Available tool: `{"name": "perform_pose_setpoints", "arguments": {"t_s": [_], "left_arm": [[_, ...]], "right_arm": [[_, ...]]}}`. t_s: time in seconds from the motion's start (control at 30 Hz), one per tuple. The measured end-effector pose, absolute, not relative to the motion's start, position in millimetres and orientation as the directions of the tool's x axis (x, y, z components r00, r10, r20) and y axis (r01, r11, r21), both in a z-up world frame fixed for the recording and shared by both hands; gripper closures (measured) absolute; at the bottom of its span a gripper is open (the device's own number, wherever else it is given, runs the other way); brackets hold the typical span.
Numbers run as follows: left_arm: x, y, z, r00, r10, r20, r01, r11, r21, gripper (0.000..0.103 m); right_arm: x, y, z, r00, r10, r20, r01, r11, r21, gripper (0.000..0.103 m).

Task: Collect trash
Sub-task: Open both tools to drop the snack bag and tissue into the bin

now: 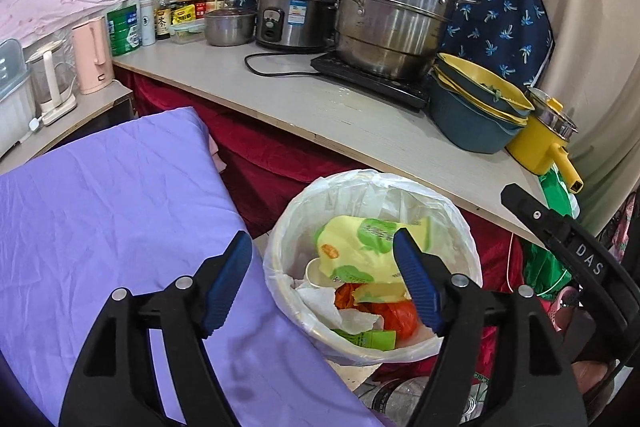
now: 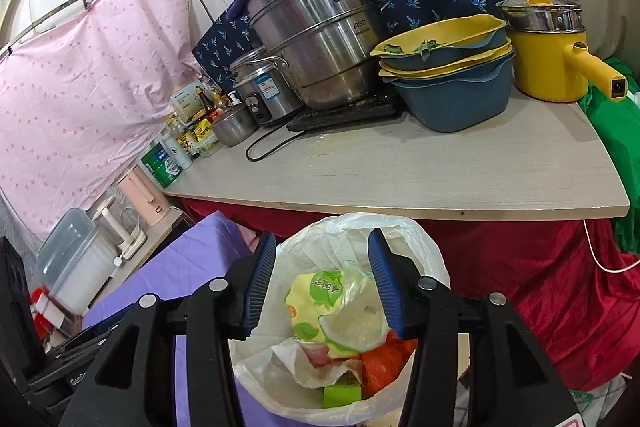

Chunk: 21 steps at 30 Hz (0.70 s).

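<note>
A white trash bin (image 1: 280, 259) lined with a clear bag stands on the floor below the table edge. It holds a yellow-green wrapper (image 1: 360, 247), white paper (image 1: 340, 307), an orange bag (image 1: 396, 315) and a green box (image 1: 372, 339). My left gripper (image 1: 324, 259) is open and empty above the bin's left rim. My right gripper (image 2: 322, 267) is open and empty right above the bin (image 2: 424, 251), over the yellow-green wrapper (image 2: 316, 291). The right gripper's body (image 1: 580, 247) shows at the right of the left wrist view.
A purple cloth (image 1: 100, 227) lies left of the bin. The table (image 1: 320, 107) above carries a steel steamer pot (image 1: 396, 11), a rice cooker (image 1: 292, 11), stacked blue-yellow basins (image 1: 472, 107), a yellow pot (image 1: 544, 139) and bottles (image 1: 176, 7). Red cloth (image 2: 540, 287) hangs under the table.
</note>
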State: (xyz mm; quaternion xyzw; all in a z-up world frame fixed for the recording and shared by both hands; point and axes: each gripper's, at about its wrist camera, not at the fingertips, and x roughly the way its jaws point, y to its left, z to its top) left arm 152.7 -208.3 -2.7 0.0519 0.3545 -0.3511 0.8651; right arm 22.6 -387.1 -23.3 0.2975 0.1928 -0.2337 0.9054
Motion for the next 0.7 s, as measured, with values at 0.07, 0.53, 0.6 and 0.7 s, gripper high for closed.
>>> {"name": "perform_pose_setpoints", "arguments": {"t_s": [0.07,0.53,0.6,0.7], "left_arm": [[152,-204,-1,0.515,-0.563,-0.646,0.638,0.755,-0.149,0.034],[133,-166,15,0.592,-0.517,-0.618,0.595,0.798,-0.096,0.023],[130,-160,16,0.604,-0.504,-0.618,0.582,0.808,-0.09,0.02],[122,-150,17,0.615,-0.484,-0.622,0.57,0.818,-0.072,0.018]], "right_arm": [[22,-384,-20,0.82,-0.304,-0.485,0.532,0.717,0.451,0.052],[15,-341,8,0.828,-0.279,-0.486,0.489,0.782,0.385,0.032],[13,-333,9,0.826,-0.267,-0.497,0.482,0.792,0.375,0.031],[11,-319,10,0.82,-0.25,-0.514,0.468,0.81,0.353,0.027]]}}
